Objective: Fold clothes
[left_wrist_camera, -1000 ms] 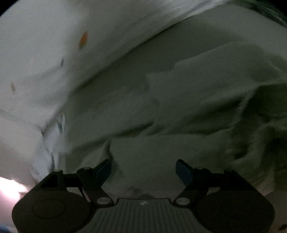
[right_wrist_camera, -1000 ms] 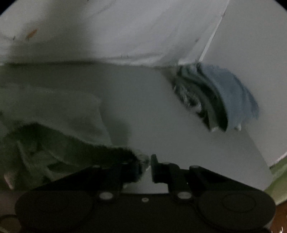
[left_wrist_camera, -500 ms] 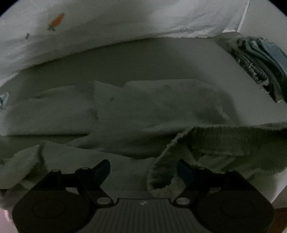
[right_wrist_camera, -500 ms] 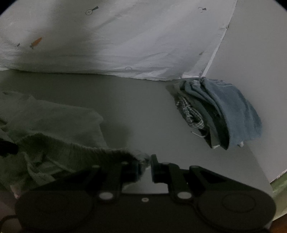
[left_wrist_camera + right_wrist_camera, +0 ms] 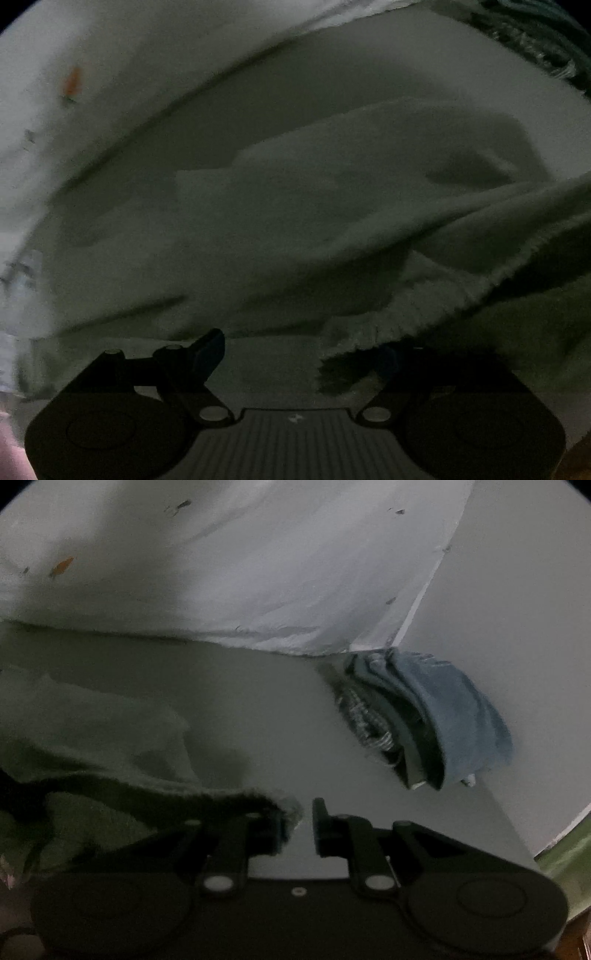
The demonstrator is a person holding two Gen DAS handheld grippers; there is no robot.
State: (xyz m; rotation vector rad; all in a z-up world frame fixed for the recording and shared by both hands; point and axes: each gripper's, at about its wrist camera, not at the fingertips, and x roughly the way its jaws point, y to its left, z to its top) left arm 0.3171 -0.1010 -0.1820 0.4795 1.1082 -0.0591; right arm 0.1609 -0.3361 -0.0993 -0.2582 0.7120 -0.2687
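The right gripper point(image 5: 306, 821) seems to pinch the limp, pale-green fleece garment point(image 5: 295, 229) by its ribbed hem. The left gripper point(image 5: 299, 350) gapes, empty. Soft and floppy, it is best taken along that hem.

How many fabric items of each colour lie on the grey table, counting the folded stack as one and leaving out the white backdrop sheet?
Pale green: 1, the green garment, being handled
Blue-topped: 1, the folded stack by the wall
Total: 2
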